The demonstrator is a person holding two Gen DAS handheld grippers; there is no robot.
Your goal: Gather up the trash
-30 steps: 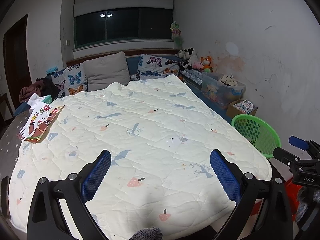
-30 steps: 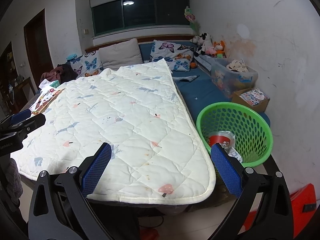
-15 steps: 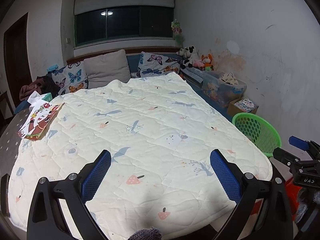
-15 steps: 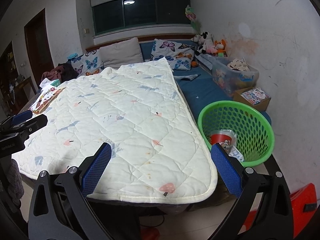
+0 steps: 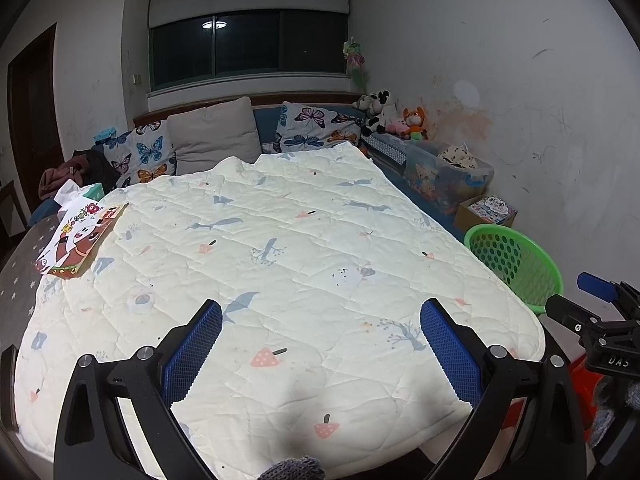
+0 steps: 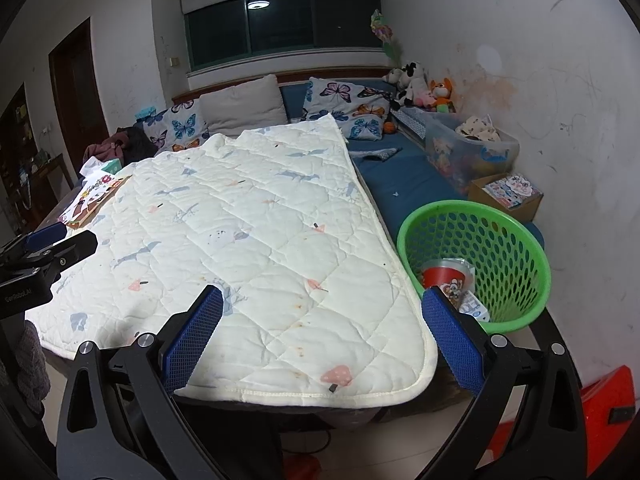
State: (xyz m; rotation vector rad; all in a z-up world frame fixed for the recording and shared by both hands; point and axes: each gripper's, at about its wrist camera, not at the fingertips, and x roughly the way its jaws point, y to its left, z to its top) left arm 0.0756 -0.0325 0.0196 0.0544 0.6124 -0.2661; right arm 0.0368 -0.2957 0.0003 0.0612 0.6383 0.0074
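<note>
Hovering over the quilt (image 5: 304, 240), both grippers, left (image 5: 320, 344) and right (image 6: 320, 332), hold jaws wide and empty, while trash (image 6: 448, 276) lies half-hidden inside the basket (image 6: 500, 216).

A cream quilted blanket (image 5: 288, 264) covers the bed's middle. On it at ten o'clock lies a flat illustrated cardboard box (image 5: 78, 240). At twelve, behind it, butterfly-print pillows (image 5: 316, 128) line the headboard. At three, beside the blanket's edge, stands a green perforated plastic basket (image 6: 476, 268) holding a red printed snack wrapper (image 6: 446, 276).
</note>
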